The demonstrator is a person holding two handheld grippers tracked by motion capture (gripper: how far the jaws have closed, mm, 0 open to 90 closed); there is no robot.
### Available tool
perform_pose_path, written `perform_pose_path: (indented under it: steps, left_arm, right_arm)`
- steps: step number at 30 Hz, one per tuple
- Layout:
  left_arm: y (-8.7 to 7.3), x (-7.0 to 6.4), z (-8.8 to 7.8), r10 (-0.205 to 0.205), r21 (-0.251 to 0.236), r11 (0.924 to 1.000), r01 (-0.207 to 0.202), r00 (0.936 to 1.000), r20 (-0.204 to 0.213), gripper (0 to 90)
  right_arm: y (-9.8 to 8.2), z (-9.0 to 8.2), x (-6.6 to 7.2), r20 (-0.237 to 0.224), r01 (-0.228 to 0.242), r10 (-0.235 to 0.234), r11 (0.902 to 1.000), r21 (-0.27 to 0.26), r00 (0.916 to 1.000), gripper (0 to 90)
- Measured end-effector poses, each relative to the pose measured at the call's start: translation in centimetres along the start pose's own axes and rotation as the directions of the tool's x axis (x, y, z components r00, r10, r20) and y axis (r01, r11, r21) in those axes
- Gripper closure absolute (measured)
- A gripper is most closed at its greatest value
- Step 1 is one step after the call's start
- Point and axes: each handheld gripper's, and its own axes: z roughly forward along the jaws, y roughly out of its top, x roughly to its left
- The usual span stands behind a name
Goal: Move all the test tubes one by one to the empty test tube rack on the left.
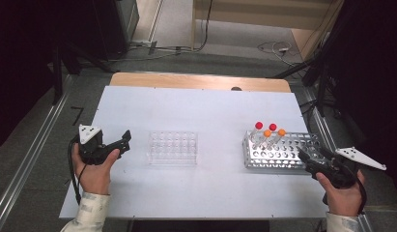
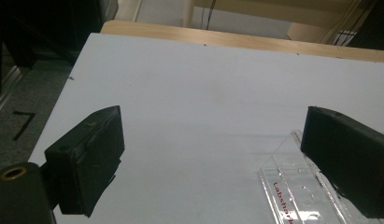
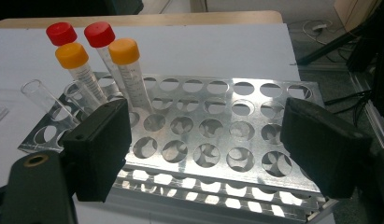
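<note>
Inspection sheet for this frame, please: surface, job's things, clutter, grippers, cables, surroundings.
Surface: white board on a wooden table.
Job's things: metal rack at right holding capped tubes, two red, two orange, plus uncapped clear tubes; clear plastic rack at centre, looks empty.
Clutter: nothing seen.
Grippers: left gripper open beside the clear rack; right gripper open at the metal rack.
Cables: gripper cable; floor cables.
Surroundings: grey floor, dark stands.

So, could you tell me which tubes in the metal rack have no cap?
The two clear tubes at the metal rack's end, beside the four capped tubes, stand open-topped.
</note>
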Motion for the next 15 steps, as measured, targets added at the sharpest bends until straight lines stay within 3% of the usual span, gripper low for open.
perform_pose_path:
  steps: [5,15]
  left_arm:
    - [-0.2,0.38,0.19,-0.025,0.011,0.9996,0.025,0.9997,0.008,6.9]
    - [-0.22,0.06,0.13,-0.011,0.006,0.9999,0.011,0.9998,0.017,7.0]
  right_arm:
    - [-0.1,0.12,0.0,0.0,-0.001,0.001,1.0,0.004,1.0,14.9]
    - [-0.27,0.31,0.66,-0.017,0.015,-0.015,0.9999,0.006,0.9997,16.4]
